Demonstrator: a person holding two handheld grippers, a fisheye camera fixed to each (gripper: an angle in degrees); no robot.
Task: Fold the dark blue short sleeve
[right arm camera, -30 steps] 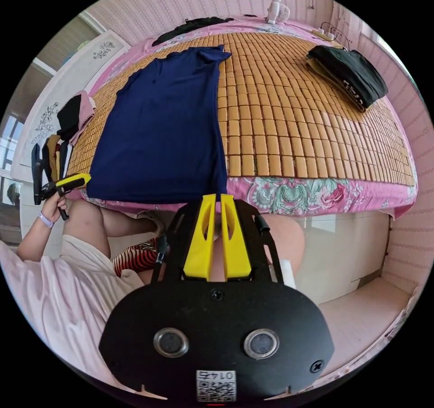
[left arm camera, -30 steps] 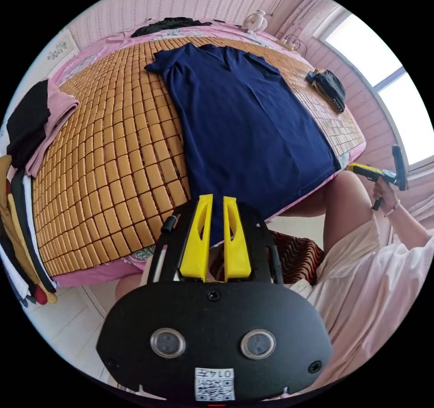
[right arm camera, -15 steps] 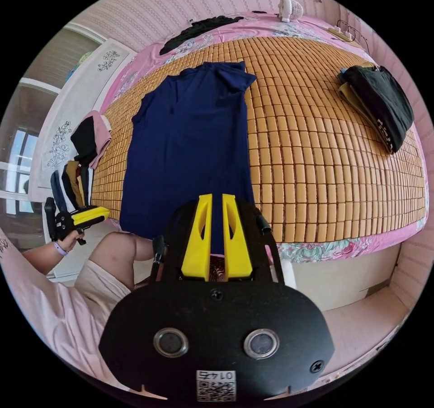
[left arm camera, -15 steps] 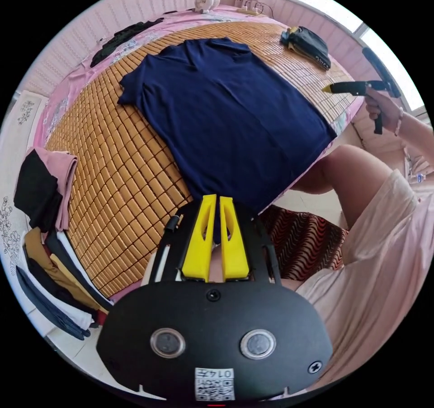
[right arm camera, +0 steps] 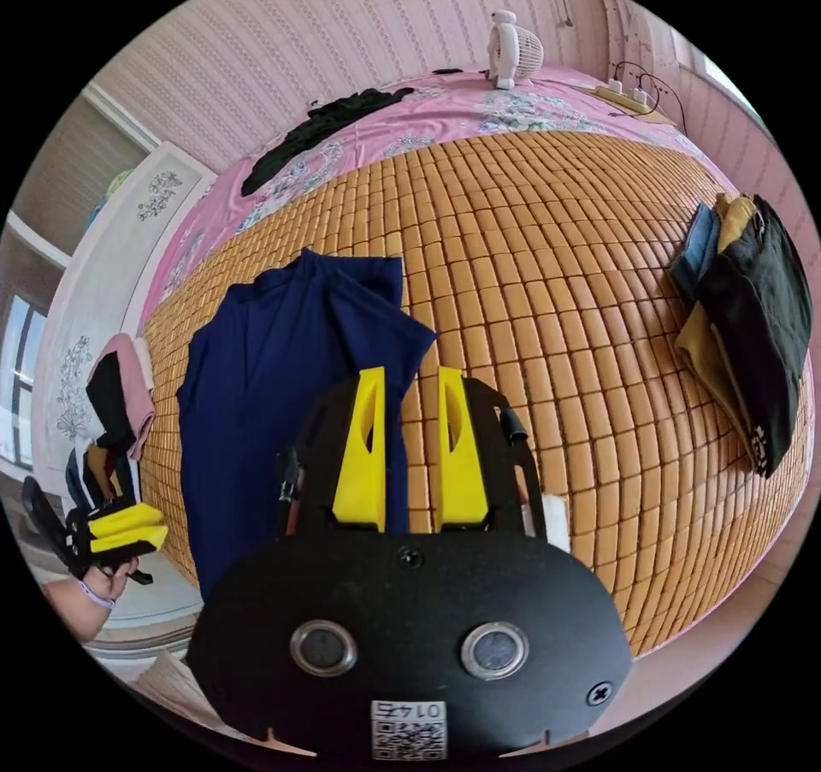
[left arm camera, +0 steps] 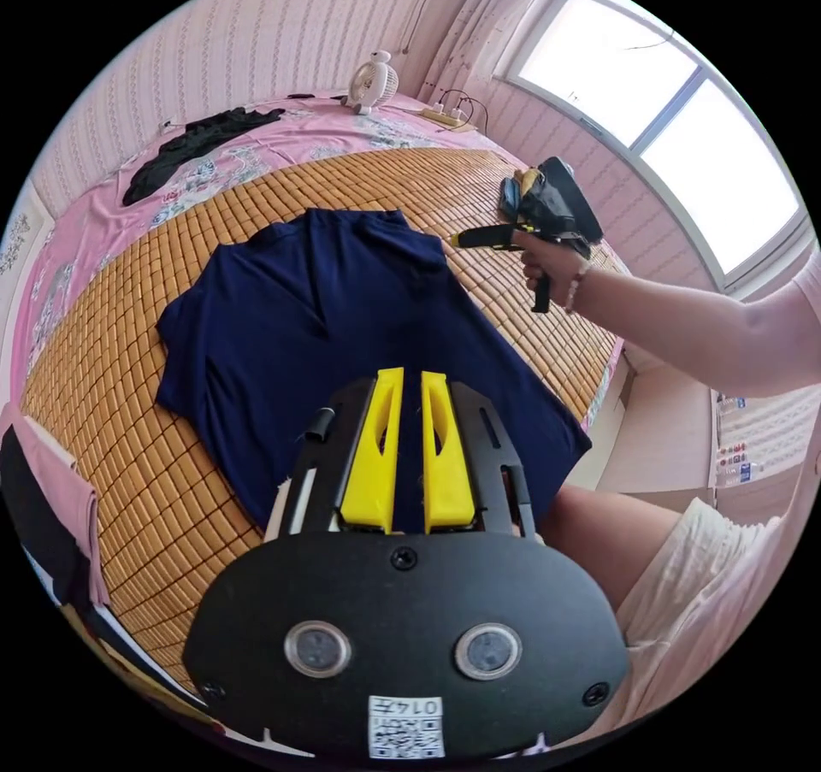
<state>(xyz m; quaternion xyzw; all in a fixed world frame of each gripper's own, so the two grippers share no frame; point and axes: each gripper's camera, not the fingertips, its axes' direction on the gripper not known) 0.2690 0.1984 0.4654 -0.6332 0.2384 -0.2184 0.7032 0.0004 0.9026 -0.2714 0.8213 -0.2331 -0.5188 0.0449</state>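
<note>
The dark blue short sleeve shirt [left arm camera: 342, 327] lies flat, collar away from me, on the bamboo mat [left arm camera: 111, 379] of the bed. My left gripper [left arm camera: 409, 376] hovers over the shirt's lower half, jaws close together with nothing between them. In the left gripper view a hand holds my right gripper [left arm camera: 479, 238] beside the shirt's right shoulder. In the right gripper view the shirt [right arm camera: 274, 379] lies at the left. There my right gripper [right arm camera: 410, 372] is open above the mat at the edge of the near sleeve [right arm camera: 385, 319]. The left gripper [right arm camera: 124, 533] shows at the lower left.
A pile of folded dark clothes [right arm camera: 753, 327] sits near the mat's right edge. Another stack of clothes [right arm camera: 111, 396] lies at the left edge. A black garment [left arm camera: 197, 135], a white fan [left arm camera: 374, 79] and a power strip [left arm camera: 445, 118] lie at the far side, by the wall.
Both hands have moved from the bed's near edge forward over the shirt. The right gripper has reached the right sleeve and its jaws have spread apart. The shirt lies as before.
</note>
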